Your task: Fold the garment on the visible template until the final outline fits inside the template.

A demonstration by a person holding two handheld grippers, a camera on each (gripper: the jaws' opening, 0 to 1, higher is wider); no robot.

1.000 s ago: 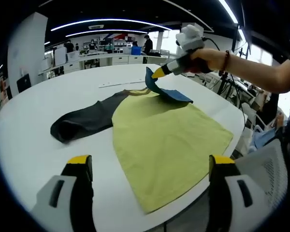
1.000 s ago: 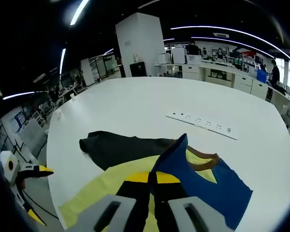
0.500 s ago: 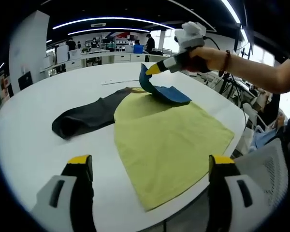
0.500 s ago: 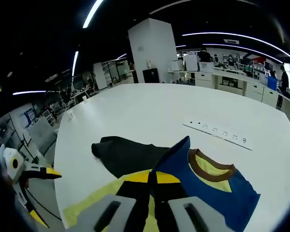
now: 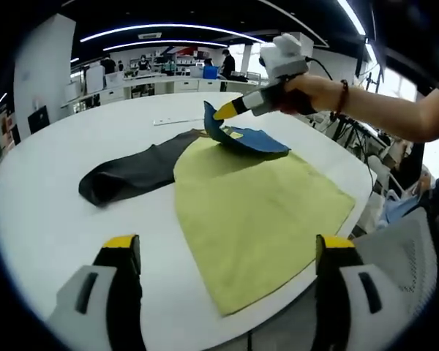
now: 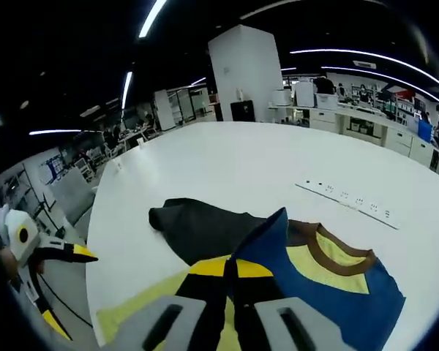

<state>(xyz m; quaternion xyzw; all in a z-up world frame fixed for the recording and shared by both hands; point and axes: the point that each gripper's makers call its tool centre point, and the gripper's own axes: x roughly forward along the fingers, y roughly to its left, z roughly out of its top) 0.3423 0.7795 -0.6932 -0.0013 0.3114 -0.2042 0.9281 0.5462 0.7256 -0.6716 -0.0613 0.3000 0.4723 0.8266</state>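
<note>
A T-shirt lies on the white table [image 5: 51, 197]: a yellow-green body [image 5: 256, 212], a dark grey sleeve [image 5: 132, 175] spread to the left, and a blue sleeve [image 5: 252, 139] at the far side. My right gripper [image 5: 223, 112], held by a hand, is shut on the blue sleeve's edge and lifts it off the shirt. In the right gripper view the jaws [image 6: 230, 267] pinch the blue sleeve [image 6: 293, 256], with the brown collar [image 6: 329, 256] and dark sleeve [image 6: 197, 227] beyond. My left gripper [image 5: 227, 245] hangs open over the near table edge, holding nothing.
A white power strip [image 6: 347, 197] lies on the table beyond the shirt. The shirt's hem reaches the table's near right edge [image 5: 307, 274]. My left gripper [image 6: 51, 252] shows off the table's edge. Desks, shelves and people stand far behind.
The right gripper has carried the blue sleeve's edge a little further over the shirt toward the dark sleeve, uncovering more of the collar. The left gripper has stayed put.
</note>
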